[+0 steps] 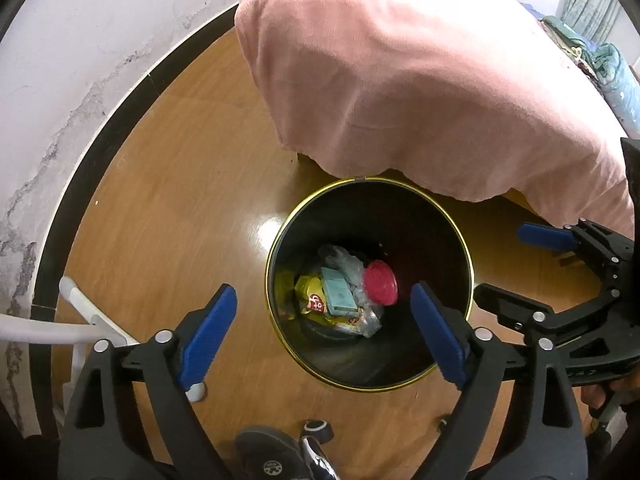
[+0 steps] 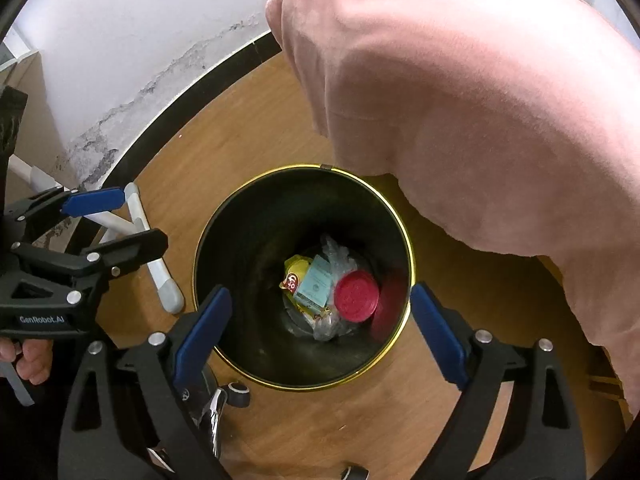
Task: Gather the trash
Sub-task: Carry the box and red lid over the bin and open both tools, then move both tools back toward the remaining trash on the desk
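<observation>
Gaping jaws, empty, over bin (image 1: pixel 432 380)

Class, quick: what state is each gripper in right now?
Left gripper: open, holding nothing, above the bin.
Right gripper: open, holding nothing.

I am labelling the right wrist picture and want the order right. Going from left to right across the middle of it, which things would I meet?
Left gripper → white stand legs → trash bin near rim → yellow wrapper → pale blue box → red lid → pink blanket.
</observation>
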